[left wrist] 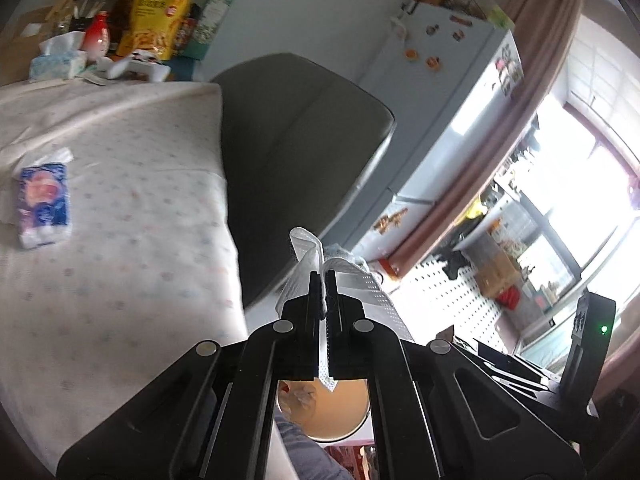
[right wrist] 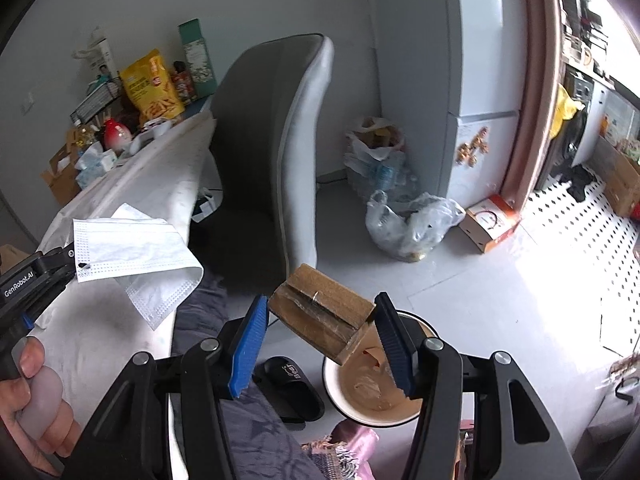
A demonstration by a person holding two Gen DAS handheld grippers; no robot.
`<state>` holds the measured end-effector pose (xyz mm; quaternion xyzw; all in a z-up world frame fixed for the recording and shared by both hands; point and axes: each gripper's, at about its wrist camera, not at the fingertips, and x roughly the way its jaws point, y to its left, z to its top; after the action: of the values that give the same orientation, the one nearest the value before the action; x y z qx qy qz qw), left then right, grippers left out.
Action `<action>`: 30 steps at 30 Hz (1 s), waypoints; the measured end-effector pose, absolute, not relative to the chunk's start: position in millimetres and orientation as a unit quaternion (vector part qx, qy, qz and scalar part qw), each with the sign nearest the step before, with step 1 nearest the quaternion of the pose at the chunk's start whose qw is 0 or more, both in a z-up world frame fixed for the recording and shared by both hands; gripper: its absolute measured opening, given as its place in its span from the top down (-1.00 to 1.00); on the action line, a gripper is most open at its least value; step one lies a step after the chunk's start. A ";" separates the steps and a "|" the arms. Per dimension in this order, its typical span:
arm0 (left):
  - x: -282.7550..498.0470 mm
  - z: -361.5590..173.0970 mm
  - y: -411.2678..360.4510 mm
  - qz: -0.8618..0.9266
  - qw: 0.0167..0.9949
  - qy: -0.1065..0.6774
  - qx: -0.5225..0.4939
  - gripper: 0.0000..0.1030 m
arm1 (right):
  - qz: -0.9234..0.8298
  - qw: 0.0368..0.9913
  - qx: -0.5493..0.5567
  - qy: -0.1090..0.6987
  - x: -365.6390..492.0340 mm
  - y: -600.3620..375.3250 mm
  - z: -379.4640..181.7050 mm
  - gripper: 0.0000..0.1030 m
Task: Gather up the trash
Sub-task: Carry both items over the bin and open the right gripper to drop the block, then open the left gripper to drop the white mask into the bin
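The left gripper (left wrist: pixel 323 280) pinched a face mask (right wrist: pixel 132 246) at mid-left of the right view; the right gripper (right wrist: pixel 320 340) stood open around a cardboard piece (right wrist: pixel 320 312) above the bin (right wrist: pixel 376 420). Dropping both seemed next.

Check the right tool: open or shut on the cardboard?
Open. The right tool has its blue fingers spread, and the cardboard piece sits loose between them above the bin.

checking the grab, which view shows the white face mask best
The right wrist view: the white pleated face mask hangs spread out with its flat side in view, pinched at one edge by the left gripper. The left wrist view shows the mask only edge-on, crumpled between the shut jaws.
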<state>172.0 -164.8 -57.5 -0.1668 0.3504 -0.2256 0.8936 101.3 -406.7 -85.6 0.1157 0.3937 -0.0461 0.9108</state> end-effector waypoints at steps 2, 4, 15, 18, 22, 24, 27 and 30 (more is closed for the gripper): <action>174.3 -62.8 -177.1 -0.232 0.890 0.359 -0.160 0.94 | -0.053 0.908 0.121 0.397 100.9 -415.9 -91.6 -0.05; 175.9 -66.9 -188.8 -0.237 0.887 0.365 -0.153 0.94 | -0.059 0.906 0.128 0.400 100.4 -424.6 -97.3 -0.05; 185.9 -93.2 -239.8 -0.255 0.873 0.399 -0.116 0.94 | -0.076 0.890 0.157 0.421 96.3 -465.2 -140.9 -0.05; 191.4 -100.9 -243.8 -0.252 0.869 0.410 -0.114 0.94 | -0.073 0.884 0.176 0.426 97.0 -476.4 -154.5 -0.06; 197.1 -107.2 -251.8 -0.254 0.864 0.422 -0.109 0.94 | -0.062 0.877 0.189 0.438 103.2 -487.3 -178.1 -0.08; 199.7 -110.9 -256.8 -0.253 0.861 0.428 -0.105 0.94 | -0.054 0.873 0.198 0.443 108.7 -487.7 -187.7 -0.19; 200.7 -116.6 -268.6 -0.255 0.857 0.437 -0.095 0.94 | -0.051 0.871 0.207 0.443 110.0 -494.7 -197.0 -0.35; 200.9 -123.0 -282.2 -0.264 0.851 0.446 -0.087 0.94 | -0.057 0.871 0.212 0.440 106.1 -505.2 -199.3 -0.35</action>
<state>200.9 -282.2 -123.0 -0.0869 0.4456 -0.2642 0.8509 106.1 -505.2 -199.3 0.2121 0.4397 -0.0569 0.8708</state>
